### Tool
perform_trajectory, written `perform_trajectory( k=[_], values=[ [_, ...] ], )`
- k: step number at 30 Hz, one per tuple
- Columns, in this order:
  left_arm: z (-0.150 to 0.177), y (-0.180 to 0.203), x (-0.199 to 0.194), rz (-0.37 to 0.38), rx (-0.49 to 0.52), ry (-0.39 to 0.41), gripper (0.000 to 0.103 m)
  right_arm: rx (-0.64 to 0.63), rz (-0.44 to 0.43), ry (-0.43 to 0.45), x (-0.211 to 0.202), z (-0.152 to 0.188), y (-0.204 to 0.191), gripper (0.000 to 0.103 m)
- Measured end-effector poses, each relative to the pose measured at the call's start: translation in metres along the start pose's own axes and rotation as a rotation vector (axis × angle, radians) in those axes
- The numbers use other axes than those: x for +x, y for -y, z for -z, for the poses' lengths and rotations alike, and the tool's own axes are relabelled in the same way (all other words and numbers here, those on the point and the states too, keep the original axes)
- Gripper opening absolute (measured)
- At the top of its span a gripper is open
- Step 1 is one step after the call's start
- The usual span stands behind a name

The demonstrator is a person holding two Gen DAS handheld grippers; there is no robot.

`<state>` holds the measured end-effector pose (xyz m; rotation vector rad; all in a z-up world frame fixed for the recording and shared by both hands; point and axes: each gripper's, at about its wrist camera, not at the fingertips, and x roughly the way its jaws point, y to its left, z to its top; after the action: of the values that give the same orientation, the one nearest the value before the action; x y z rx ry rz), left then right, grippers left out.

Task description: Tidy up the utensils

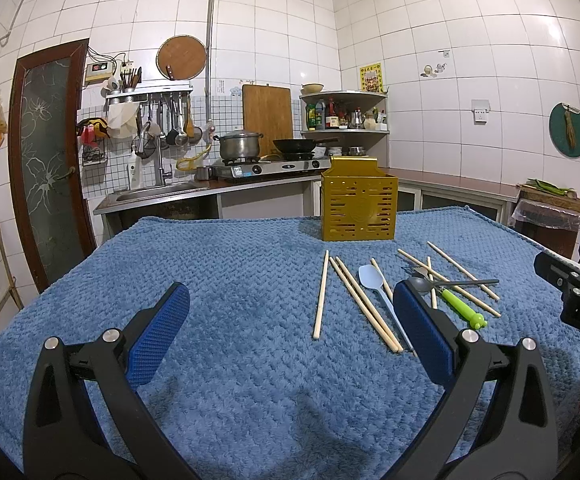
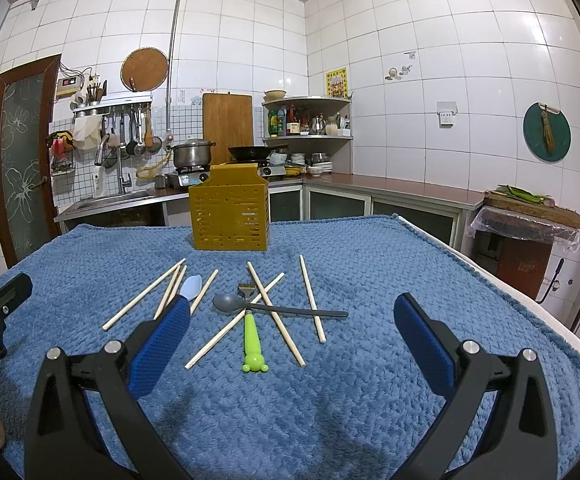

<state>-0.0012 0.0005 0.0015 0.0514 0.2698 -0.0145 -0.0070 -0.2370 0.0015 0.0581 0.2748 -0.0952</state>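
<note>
On a blue towel [image 2: 370,264] spread over the table, the utensils lie loose in front of a yellow holder [image 2: 229,212], which stands upright at about 11 o'clock in the right wrist view and at 1 o'clock in the left wrist view [image 1: 358,208].

Right gripper [image 2: 292,338]: its blue-padded fingers [image 2: 424,344] are spread wide, holding nothing, hovering above the towel. Between them, at 12 o'clock, lies a green fork [image 2: 251,340], handle toward the camera, tines toward the holder. A grey spoon [image 2: 277,307] lies across it, bowl at the left, handle running to 3 o'clock. Several chopsticks [image 2: 275,314] cross over and around these two; one [image 2: 312,298] lies alone just to the right. At 10 o'clock a pale blue spoon [image 2: 191,287] shows its bowl just above the left finger, with more chopsticks [image 2: 143,295] on either side of it.

Left gripper [image 1: 290,326]: fingers [image 1: 159,334] also wide apart and empty, above bare towel. The utensils sit toward 1 and 2 o'clock: a lone chopstick [image 1: 321,294], a touching pair [image 1: 364,304], the pale blue spoon [image 1: 376,286] running down behind the right finger, then the grey spoon [image 1: 422,285] and green fork [image 1: 462,306] tangled with chopsticks. At 3 o'clock, the right gripper's black body [image 1: 578,292] enters the edge of the view.
</note>
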Motion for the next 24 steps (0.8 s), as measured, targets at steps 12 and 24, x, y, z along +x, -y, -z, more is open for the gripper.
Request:
perform_trajectory(
  k=[12, 24],
  values=[
    [-0.0017, 0.0002, -0.0008, 0.001, 0.001, 0.001, 0.098, 0.000, 0.001, 0.002, -0.0003, -0.0006, 0.0015, 0.099],
    [-0.0035, 0.0028, -0.0020, 0.003, 0.004, 0.001, 0.098, 0.005, 0.002, 0.003, -0.0016, -0.0025, 0.0033, 0.099]
  ],
)
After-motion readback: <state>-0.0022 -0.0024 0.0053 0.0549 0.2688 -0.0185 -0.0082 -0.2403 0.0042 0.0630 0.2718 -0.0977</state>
